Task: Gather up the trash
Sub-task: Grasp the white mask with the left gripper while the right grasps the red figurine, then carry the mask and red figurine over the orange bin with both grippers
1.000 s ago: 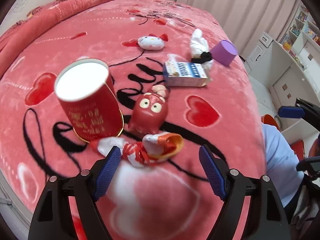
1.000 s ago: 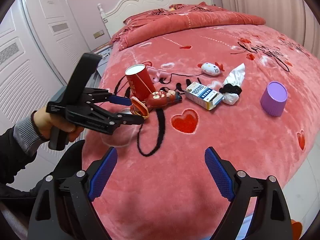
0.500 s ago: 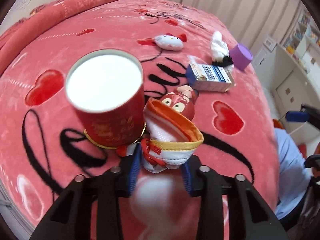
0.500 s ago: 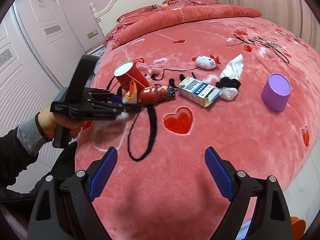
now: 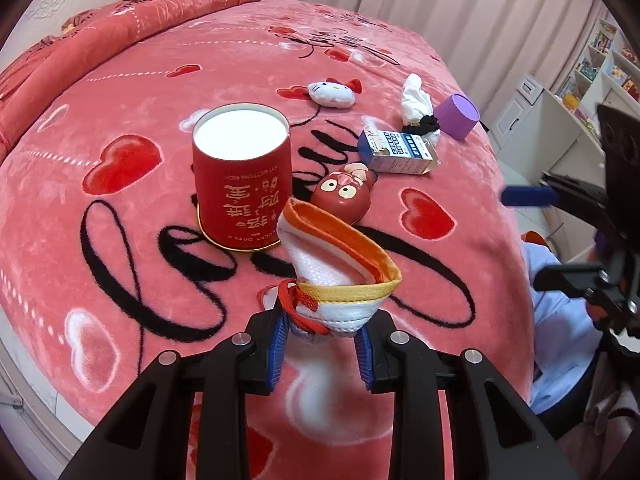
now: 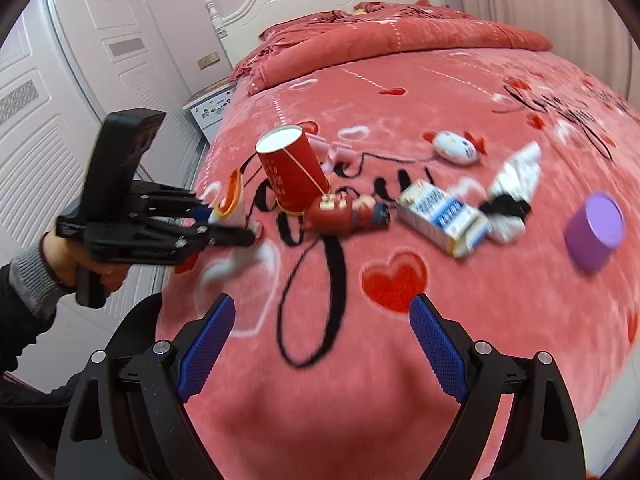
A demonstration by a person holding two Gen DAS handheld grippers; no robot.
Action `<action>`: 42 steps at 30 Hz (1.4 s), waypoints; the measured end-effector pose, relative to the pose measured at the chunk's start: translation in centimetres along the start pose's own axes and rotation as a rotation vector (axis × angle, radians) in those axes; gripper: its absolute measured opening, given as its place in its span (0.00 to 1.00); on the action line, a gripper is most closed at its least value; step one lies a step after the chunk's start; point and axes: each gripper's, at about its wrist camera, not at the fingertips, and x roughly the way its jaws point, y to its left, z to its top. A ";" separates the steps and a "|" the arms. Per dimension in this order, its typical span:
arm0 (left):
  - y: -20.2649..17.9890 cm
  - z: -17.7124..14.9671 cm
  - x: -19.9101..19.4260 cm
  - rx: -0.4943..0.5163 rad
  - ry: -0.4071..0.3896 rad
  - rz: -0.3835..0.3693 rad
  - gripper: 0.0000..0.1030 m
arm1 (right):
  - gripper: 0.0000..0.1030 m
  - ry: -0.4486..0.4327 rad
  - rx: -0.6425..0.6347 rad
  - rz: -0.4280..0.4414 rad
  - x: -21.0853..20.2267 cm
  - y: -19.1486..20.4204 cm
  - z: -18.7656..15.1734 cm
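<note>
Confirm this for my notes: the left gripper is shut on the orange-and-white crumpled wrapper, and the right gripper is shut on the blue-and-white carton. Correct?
Not quite. The right gripper is open and holds nothing; the blue-and-white carton lies on the bed, as the right wrist view shows. The left gripper is indeed shut on the orange-and-white crumpled wrapper.

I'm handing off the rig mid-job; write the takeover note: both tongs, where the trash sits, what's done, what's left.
Left tongs: shut on the crumpled white wrapper with orange-yellow rim, lifted off the pink heart-print blanket.
Right tongs: open, empty, above the blanket.
On the bed: blue-and-white carton, white tissue wad with black band.
Nearby: red paper cup, red cartoon figurine, purple ribbed cup, white cat plush.
Done: wrapper picked up.
Left: bin it, collect carton and tissue. No bin in view.
</note>
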 end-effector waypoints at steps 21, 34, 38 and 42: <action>1.6 1.7 2.9 -0.007 0.028 -0.075 0.30 | 0.63 0.186 -0.550 0.058 13.3 -1.5 6.0; 1.1 2.4 4.0 -0.011 0.025 -0.054 0.29 | 0.47 0.190 -0.370 0.130 12.2 -2.7 5.3; 0.4 1.9 2.8 -0.017 0.014 -0.055 0.27 | 0.47 0.179 -0.304 0.134 10.0 -2.8 3.9; -1.5 1.1 1.1 0.000 0.005 -0.060 0.27 | 0.46 0.155 -0.235 0.122 7.3 -2.5 2.2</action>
